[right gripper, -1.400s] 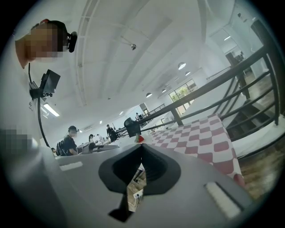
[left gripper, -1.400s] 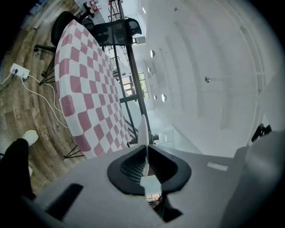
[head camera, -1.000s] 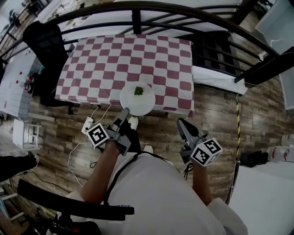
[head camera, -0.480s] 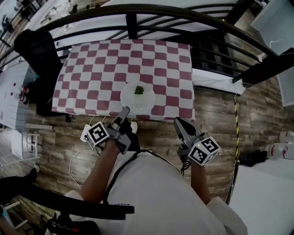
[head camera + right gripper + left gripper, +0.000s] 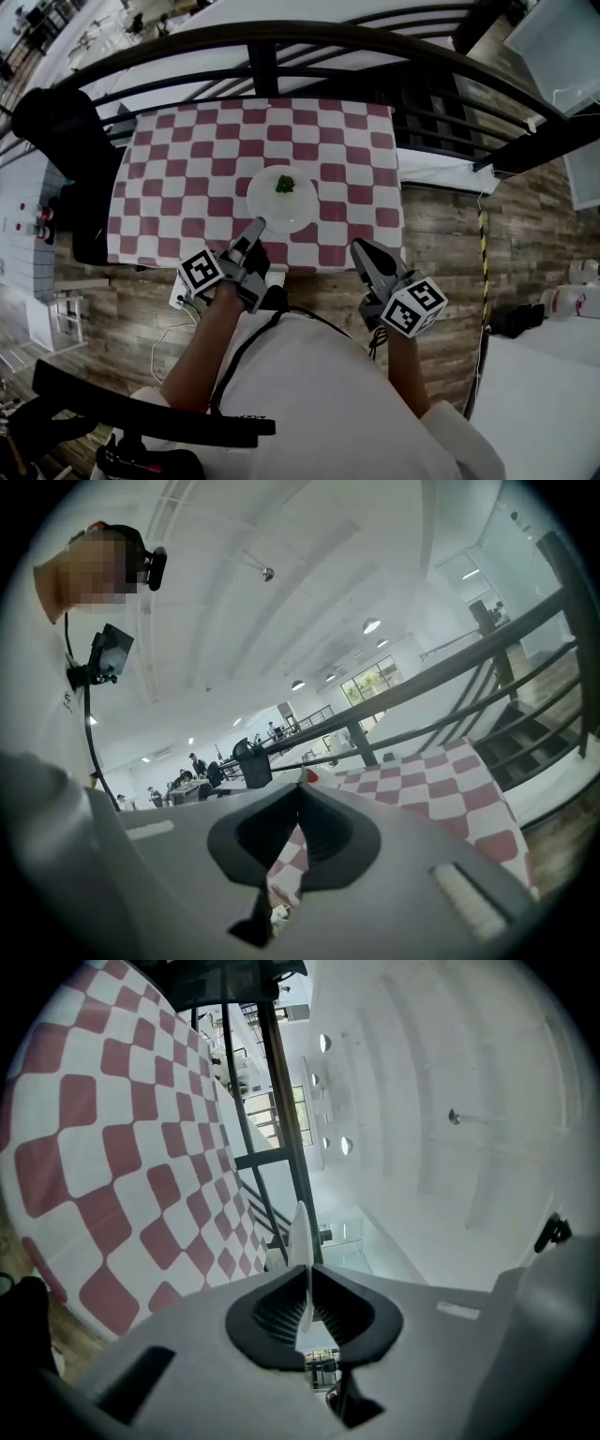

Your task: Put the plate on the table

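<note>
A round white plate [image 5: 281,197] with a small green bit of food [image 5: 285,185] is over the near middle of the red-and-white checked table [image 5: 178,159]. My left gripper [image 5: 255,228] is shut on the plate's near rim. In the left gripper view the plate [image 5: 300,1237] shows edge-on, pinched between the dark pads, with the checked table [image 5: 112,1147] at the left. Whether the plate touches the cloth I cannot tell. My right gripper [image 5: 361,248] hovers at the table's near edge, right of the plate, shut and holding nothing. My right gripper [image 5: 300,794] faces across the checked table [image 5: 441,780].
A black curved railing [image 5: 281,37] runs behind the table. A dark chair [image 5: 56,122] stands at its left end, beside a white table [image 5: 19,225] with small items. A white power strip [image 5: 178,298] and cable lie on the wooden floor [image 5: 450,225].
Both grippers have moved forward toward the table. The plate, which overhung the near edge a second ago, now lies fully over the checked cloth.
</note>
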A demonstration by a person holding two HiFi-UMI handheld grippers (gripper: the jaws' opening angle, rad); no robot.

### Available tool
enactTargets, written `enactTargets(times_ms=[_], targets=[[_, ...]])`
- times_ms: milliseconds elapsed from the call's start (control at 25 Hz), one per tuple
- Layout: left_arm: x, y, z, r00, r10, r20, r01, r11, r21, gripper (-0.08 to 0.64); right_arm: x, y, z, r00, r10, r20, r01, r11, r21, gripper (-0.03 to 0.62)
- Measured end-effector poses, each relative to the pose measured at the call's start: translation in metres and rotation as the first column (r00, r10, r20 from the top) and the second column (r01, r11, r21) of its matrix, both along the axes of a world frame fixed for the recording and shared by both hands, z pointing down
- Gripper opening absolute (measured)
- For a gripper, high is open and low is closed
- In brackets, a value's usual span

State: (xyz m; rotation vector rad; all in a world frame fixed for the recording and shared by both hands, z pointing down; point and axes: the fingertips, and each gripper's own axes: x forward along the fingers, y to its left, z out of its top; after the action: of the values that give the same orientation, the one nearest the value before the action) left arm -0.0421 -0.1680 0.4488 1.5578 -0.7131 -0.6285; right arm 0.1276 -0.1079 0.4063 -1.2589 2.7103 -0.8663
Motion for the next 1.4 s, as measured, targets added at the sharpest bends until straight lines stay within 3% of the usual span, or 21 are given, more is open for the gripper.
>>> enactTargets(times_ms=[720,1400], targets=[[-0.041,-0.126,0.029,0.991,0.131,-0.018,-0.132,0.991,-0.029,0.025,-0.067,-0.112,0.013,0.995,0.097,-0.027,-0.098,0.995,-0.028,0.008],[-0.042,-0.162,0.054,0.991,0.123,-0.059,-0.124,0.992,-0.016,0.025,-0.085,-0.127,0.037,0.995,0.087,-0.044,-0.091,0.992,-0.089,0.008]])
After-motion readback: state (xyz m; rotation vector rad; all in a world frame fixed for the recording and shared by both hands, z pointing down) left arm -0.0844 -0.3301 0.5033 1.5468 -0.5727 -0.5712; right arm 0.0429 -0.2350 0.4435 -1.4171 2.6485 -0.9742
